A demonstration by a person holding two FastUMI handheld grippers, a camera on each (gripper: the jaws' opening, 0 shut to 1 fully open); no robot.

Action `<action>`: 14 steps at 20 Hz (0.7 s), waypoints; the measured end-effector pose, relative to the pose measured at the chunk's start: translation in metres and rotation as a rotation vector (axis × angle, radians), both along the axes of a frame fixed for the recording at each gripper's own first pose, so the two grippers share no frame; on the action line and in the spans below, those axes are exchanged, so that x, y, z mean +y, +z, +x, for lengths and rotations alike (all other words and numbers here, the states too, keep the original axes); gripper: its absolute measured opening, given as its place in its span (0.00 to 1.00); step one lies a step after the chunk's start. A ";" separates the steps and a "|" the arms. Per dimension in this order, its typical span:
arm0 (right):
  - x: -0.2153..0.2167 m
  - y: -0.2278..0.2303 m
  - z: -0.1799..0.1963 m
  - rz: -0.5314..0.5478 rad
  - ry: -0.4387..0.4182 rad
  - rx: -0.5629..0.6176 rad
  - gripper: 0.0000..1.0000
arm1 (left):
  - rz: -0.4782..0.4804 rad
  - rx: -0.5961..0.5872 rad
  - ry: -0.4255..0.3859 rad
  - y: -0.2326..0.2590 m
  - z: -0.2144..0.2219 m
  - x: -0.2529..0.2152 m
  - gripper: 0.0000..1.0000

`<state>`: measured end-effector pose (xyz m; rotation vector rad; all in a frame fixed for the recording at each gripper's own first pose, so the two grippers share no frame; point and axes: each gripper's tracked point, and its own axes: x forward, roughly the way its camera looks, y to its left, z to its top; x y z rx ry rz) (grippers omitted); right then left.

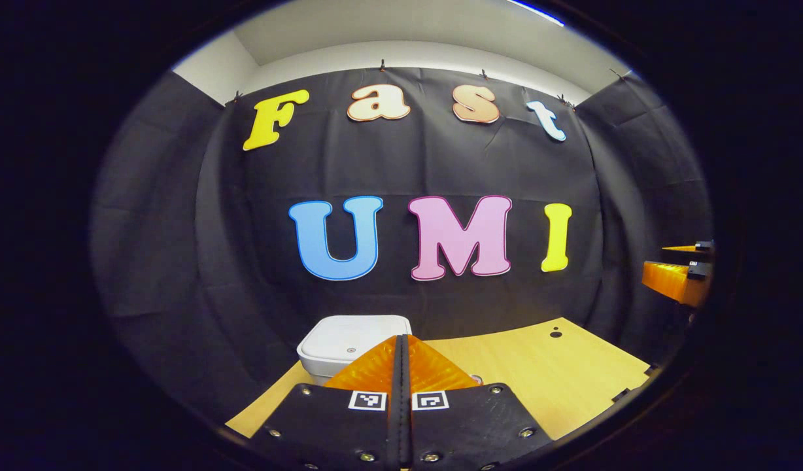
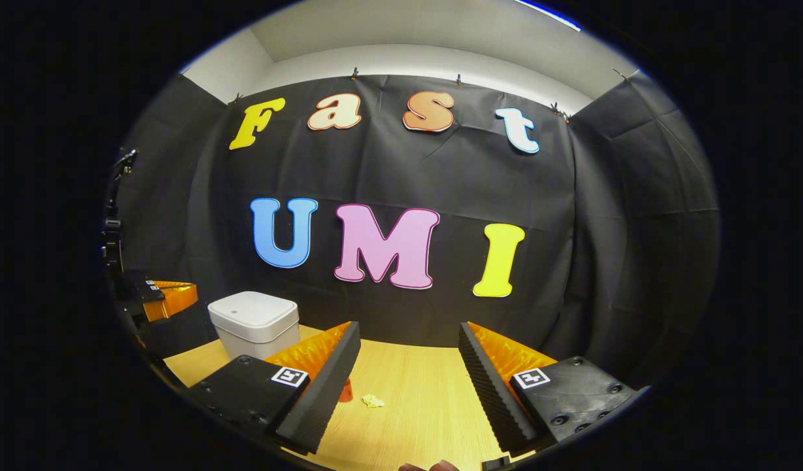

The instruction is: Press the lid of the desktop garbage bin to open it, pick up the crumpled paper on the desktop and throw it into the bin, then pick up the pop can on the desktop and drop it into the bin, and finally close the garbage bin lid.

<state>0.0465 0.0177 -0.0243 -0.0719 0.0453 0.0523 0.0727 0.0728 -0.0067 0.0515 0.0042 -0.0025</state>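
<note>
Two grippers raised level over desk [image 2: 414, 399]: left gripper [image 1: 402, 343] fingers pressed together, empty, above closed bin [image 1: 352, 340]; right gripper [image 2: 408, 340] spread wide, crumpled paper [image 2: 373, 401] below.

Crumpled paper [image 2: 373, 400] apparently right of bin [image 2: 255, 323].

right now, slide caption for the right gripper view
Open hand-held gripper faces crumpled paper on the desk; bin lid closed.

bin [image 1: 349, 345]: front hidden behind left gripper's fingers | pop can [image 2: 344, 391]: mostly hidden by right gripper's finger | crumpled paper [image 2: 373, 400]: too small for detail (pale scrap)
</note>
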 end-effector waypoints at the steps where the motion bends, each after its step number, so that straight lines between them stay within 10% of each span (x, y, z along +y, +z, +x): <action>1: 0.002 -0.002 0.002 0.003 0.005 0.008 0.98 | 0.008 0.004 0.005 0.001 0.008 0.006 0.00; 14: -0.015 -0.004 0.017 -0.008 -0.014 0.033 0.98 | -0.042 0.246 0.016 -0.078 0.163 0.085 0.00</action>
